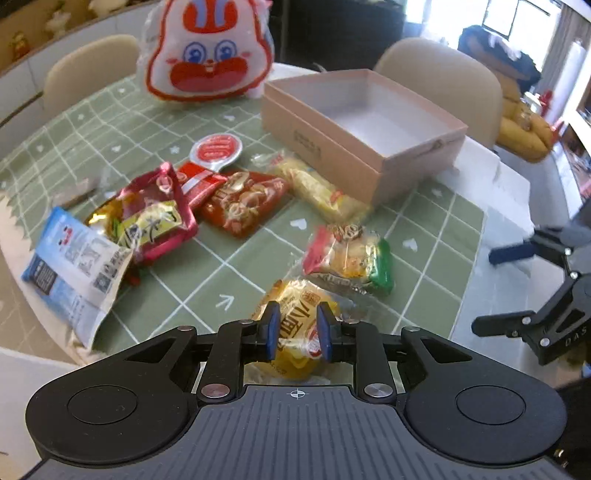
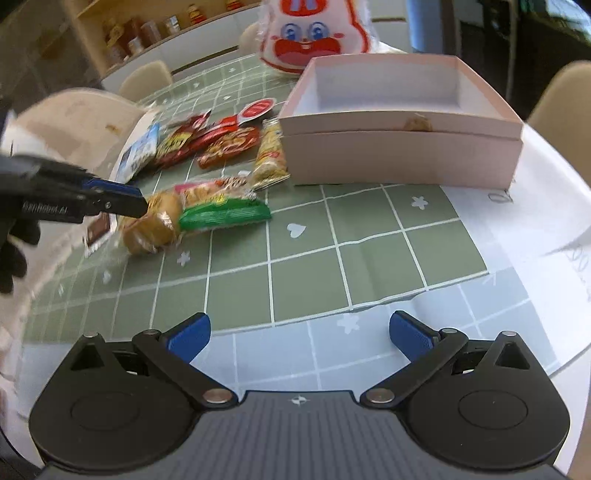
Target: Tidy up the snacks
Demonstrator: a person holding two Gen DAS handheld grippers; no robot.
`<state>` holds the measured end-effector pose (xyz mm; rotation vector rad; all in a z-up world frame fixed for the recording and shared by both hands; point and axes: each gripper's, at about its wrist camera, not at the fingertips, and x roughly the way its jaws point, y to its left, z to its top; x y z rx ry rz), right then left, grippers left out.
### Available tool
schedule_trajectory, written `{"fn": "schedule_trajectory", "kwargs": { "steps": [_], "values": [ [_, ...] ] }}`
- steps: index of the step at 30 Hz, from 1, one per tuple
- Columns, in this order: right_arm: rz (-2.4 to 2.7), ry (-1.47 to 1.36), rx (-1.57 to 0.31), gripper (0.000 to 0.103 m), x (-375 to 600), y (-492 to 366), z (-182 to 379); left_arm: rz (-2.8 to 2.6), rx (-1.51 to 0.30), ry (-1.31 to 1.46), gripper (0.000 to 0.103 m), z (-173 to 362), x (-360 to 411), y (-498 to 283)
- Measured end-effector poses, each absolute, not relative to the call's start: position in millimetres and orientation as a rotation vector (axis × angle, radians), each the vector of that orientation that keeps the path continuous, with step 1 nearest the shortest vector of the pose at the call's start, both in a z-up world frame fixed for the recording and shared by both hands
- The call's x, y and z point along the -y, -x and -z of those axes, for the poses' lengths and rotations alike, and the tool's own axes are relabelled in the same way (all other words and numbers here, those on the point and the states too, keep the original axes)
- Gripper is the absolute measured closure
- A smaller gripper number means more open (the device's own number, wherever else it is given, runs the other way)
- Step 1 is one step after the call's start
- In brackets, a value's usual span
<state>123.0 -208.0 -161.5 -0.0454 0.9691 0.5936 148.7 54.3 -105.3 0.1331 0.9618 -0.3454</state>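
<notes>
My left gripper [image 1: 297,331] is shut on a yellow wrapped bun [image 1: 295,295] at the table's near edge; the bun also shows in the right wrist view [image 2: 155,225] with the left gripper's fingers [image 2: 122,199] on it. My right gripper [image 2: 299,336] is open and empty over the near right of the table, and shows in the left wrist view [image 1: 517,284]. An open pink box [image 1: 362,129] [image 2: 402,140] stands at the far right, empty. Several snack packs lie left of it: a green-and-red pack [image 1: 347,258] [image 2: 221,206], a yellow bar [image 1: 317,188] [image 2: 271,155], a red pack [image 1: 243,201], a magenta pack [image 1: 155,218], a blue-white pack [image 1: 74,266].
A big rabbit-face bag [image 1: 207,55] [image 2: 314,33] stands at the far side behind the box. A green checked cloth [image 2: 314,258] covers the table. Beige chairs [image 1: 443,74] stand around it. A shelf with jars [image 2: 147,29] is at the back left.
</notes>
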Motion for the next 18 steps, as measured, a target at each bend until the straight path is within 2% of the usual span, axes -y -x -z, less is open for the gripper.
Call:
{"fn": "schedule_trajectory", "kwargs": {
  "steps": [5, 12, 18],
  "values": [
    [-0.551, 0.163, -0.961, 0.0, 191.8, -116.5, 163.5, 0.362, -0.922, -0.279, 0.078, 108.4, -36.1, -139.9],
    [-0.532, 0.16, -1.003, 0.001, 188.3, -122.8, 158.6, 0.46, -0.933, -0.354, 0.078, 107.0, -28.6, -135.0],
    [-0.54, 0.168, -0.9, 0.004, 192.4, -119.1, 138.0, 0.485, -0.963, -0.304, 0.078, 107.0, -24.0, -126.4]
  ]
}}
